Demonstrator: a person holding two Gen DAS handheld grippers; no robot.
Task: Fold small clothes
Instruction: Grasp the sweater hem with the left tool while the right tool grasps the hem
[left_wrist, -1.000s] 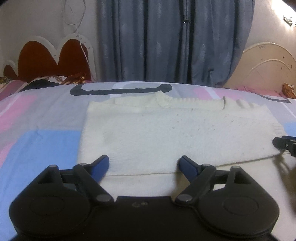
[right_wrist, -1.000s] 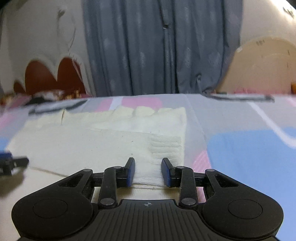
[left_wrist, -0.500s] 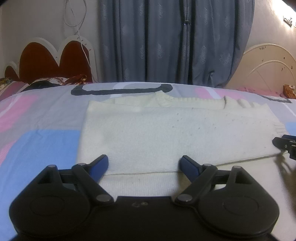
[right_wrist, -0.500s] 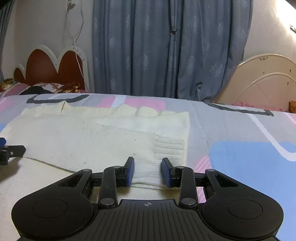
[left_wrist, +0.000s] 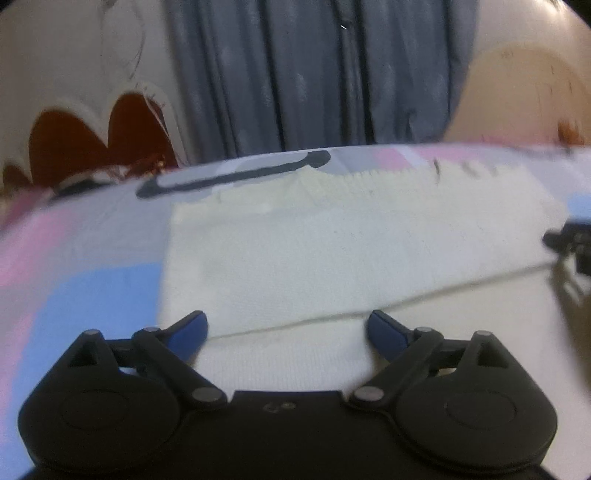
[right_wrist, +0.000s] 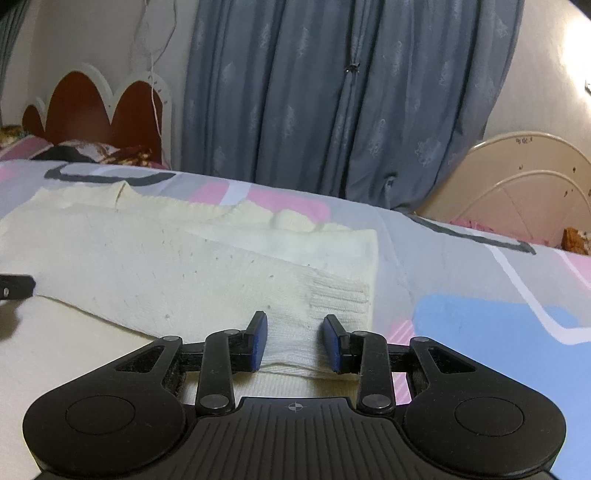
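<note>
A cream knitted sweater (left_wrist: 332, 251) lies flat on the bed, partly folded, with a sleeve laid across its body. My left gripper (left_wrist: 288, 328) is open wide over the sweater's near left part, fingers empty. My right gripper (right_wrist: 295, 341) is open, its blue pads on either side of the ribbed sleeve cuff (right_wrist: 340, 295) at the sweater's (right_wrist: 184, 266) right edge. The tip of the right gripper shows at the right edge of the left wrist view (left_wrist: 569, 240); the left gripper's tip shows at the left edge of the right wrist view (right_wrist: 14, 286).
The bed has a pink, blue and grey patterned sheet (right_wrist: 480, 295). A red and white headboard (right_wrist: 96, 110) stands at the back left, grey curtains (right_wrist: 332, 92) behind, a cream bed frame (right_wrist: 524, 192) at the right.
The left gripper's view has tilted and blurred, showing that it is moving. The right gripper's view has rolled slightly. Both stay open over the sweater.
</note>
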